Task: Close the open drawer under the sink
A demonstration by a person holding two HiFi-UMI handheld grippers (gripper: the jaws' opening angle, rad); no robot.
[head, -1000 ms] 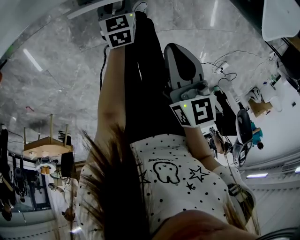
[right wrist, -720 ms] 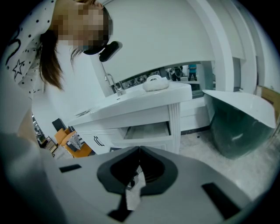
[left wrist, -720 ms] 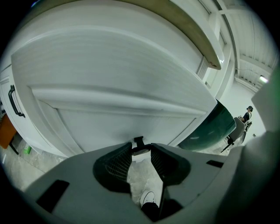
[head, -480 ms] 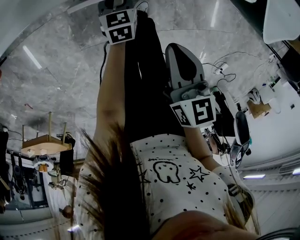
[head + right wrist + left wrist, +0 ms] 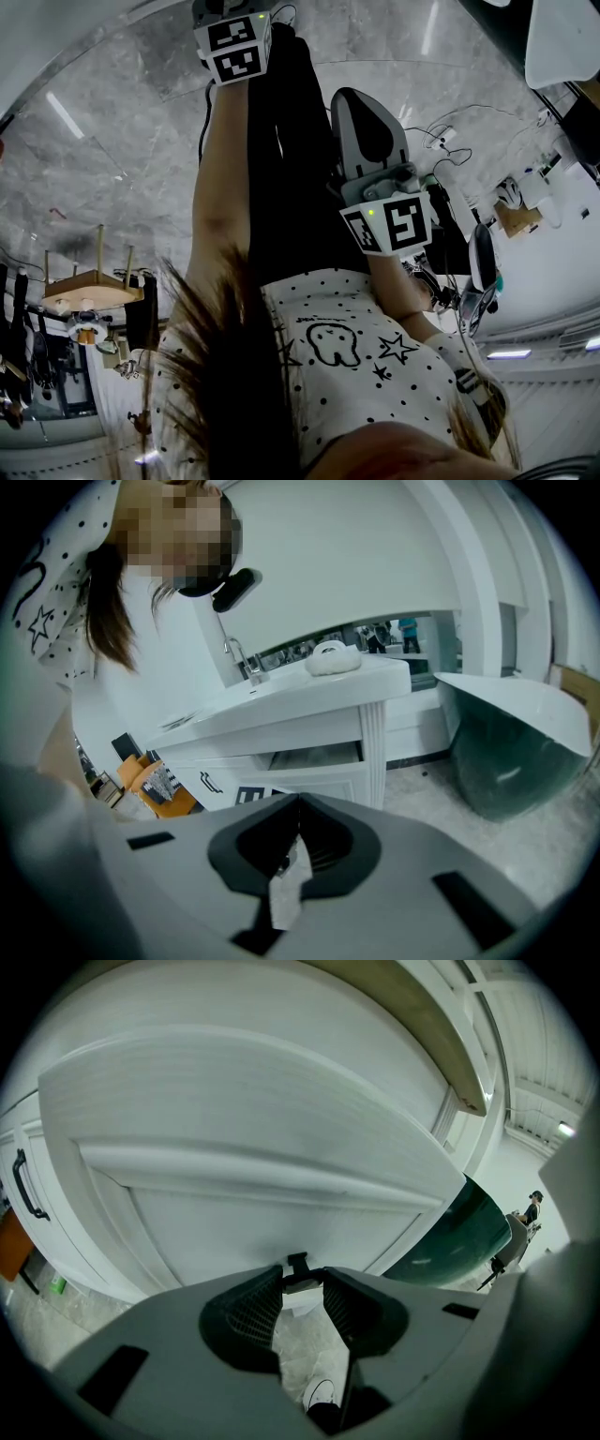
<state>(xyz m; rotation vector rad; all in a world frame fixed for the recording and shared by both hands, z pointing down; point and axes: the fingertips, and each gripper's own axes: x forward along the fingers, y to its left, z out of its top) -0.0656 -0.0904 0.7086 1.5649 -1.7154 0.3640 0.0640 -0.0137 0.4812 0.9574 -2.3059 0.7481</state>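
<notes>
In the left gripper view a white drawer front (image 5: 253,1185) fills the frame, very close. My left gripper (image 5: 302,1281) is at its lower edge, jaws held a little apart around a small black drawer handle (image 5: 298,1262). The right gripper view shows the white vanity (image 5: 309,700) with its faucet (image 5: 239,658) and the open drawer (image 5: 314,757) under the counter. My right gripper (image 5: 298,803) hangs back from it, shut and holding nothing. The head view shows only both marker cubes, left (image 5: 234,42) and right (image 5: 389,225), against the person's body.
A dark green tub (image 5: 506,752) stands right of the vanity on the pale floor. An orange chair (image 5: 155,785) is at its left. A cabinet door with a black bar handle (image 5: 26,1185) is left of the drawer. A white object (image 5: 330,658) lies on the counter.
The left marker cube has crept slightly up and away in the head view. The right gripper has stayed in place.
</notes>
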